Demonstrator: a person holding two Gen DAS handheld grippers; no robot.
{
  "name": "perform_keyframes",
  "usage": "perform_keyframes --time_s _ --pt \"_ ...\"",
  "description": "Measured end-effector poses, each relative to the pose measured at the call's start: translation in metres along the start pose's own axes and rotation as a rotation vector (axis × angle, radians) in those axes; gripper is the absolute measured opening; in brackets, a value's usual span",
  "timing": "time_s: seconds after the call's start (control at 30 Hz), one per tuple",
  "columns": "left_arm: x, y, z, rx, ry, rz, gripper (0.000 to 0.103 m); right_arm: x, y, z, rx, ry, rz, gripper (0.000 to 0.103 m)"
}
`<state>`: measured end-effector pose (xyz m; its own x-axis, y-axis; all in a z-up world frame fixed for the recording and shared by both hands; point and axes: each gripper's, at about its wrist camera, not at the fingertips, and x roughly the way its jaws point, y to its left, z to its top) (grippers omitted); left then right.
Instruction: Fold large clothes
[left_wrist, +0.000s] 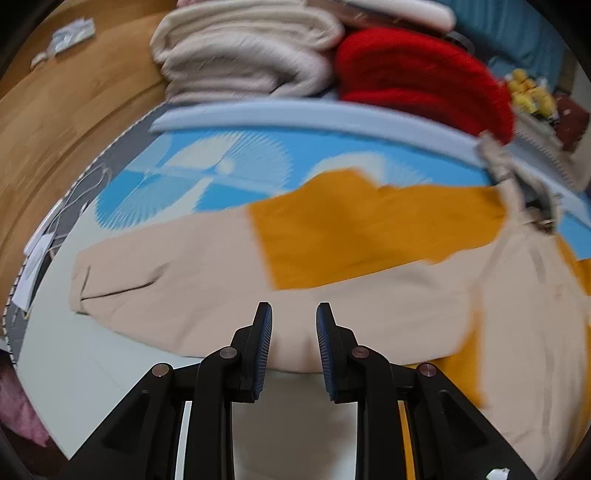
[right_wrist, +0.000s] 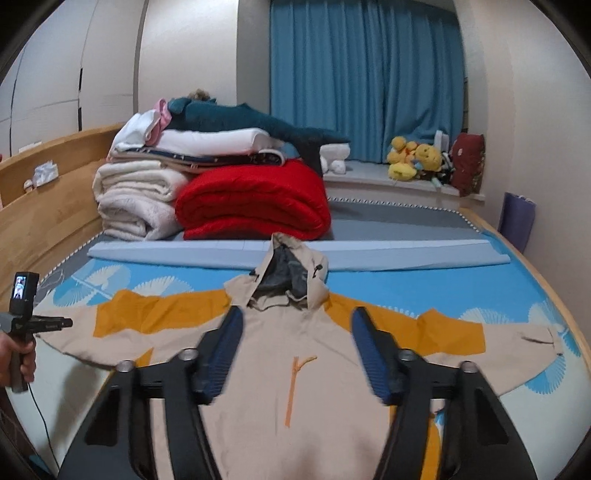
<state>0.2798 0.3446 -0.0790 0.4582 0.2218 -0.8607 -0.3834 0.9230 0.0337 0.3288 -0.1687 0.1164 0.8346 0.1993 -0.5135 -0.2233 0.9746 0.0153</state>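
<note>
Two tools are working over one big jacket (right_wrist: 295, 369), which is lying flat on the bed (right_wrist: 406, 288), face up, with both sleeves stretched out to the sides. I think it is spread like this so that the sleeves can be folded inward first; no fold is made yet, as far as I can judge.

The left tool (left_wrist: 294, 332) is pointing down at the left sleeve (left_wrist: 177, 280), near its lower edge. Its two pads are standing close to each other with a small gap, and nothing is between them; the sleeve cloth is lying beyond the tips. The person's hand (right_wrist: 16, 354) is holding this tool at the far left of the bed, which fits with a reach for that sleeve. The picture from it is blurred, so I cannot say if the tips are touching the cloth.

The right tool (right_wrist: 295, 347) is hovering over the chest of the jacket, about half open and holding nothing.

The jacket is beige on the body and cuffs, with mustard-yellow panels on the shoulders and upper sleeves, an orange zip line down the front, and a hood (right_wrist: 288, 277) with a dark lining lying open toward the stacked blankets (right_wrist: 251, 199). The cloth is looking thin and smooth, so it is probably sliding easily.
</note>
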Motion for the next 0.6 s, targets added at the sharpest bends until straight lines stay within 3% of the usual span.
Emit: perform_keyframes --time_s 0.1,0.17,0.2,0.33,0.5,0.6 --pt "0.022 0.041 -0.001 -0.086 0.055 0.032 0.032 0.01 -0.003 -0.004 -0.013 0.029 -0.003 0.048" --pt "0.038 0.074 -0.003 -0.195 0.095 0.038 0.048 0.016 -0.004 -0.007 -0.017 0.053 -0.001 0.048" --pt "0.043 0.086 -0.005 -0.238 0.107 0.039 0.05 0.02 -0.004 -0.008 -0.016 0.068 0.005 0.048" --pt "0.067 0.134 -0.014 -0.408 0.157 0.037 0.05 0.034 0.0 -0.018 -0.021 0.131 0.028 0.048" --pt "0.078 0.181 -0.023 -0.654 0.151 0.001 0.05 0.053 0.006 -0.028 -0.025 0.191 0.045 0.048" --pt "0.08 0.204 -0.034 -0.789 0.146 0.037 0.049 0.063 0.011 -0.03 -0.012 0.221 0.059 0.048"
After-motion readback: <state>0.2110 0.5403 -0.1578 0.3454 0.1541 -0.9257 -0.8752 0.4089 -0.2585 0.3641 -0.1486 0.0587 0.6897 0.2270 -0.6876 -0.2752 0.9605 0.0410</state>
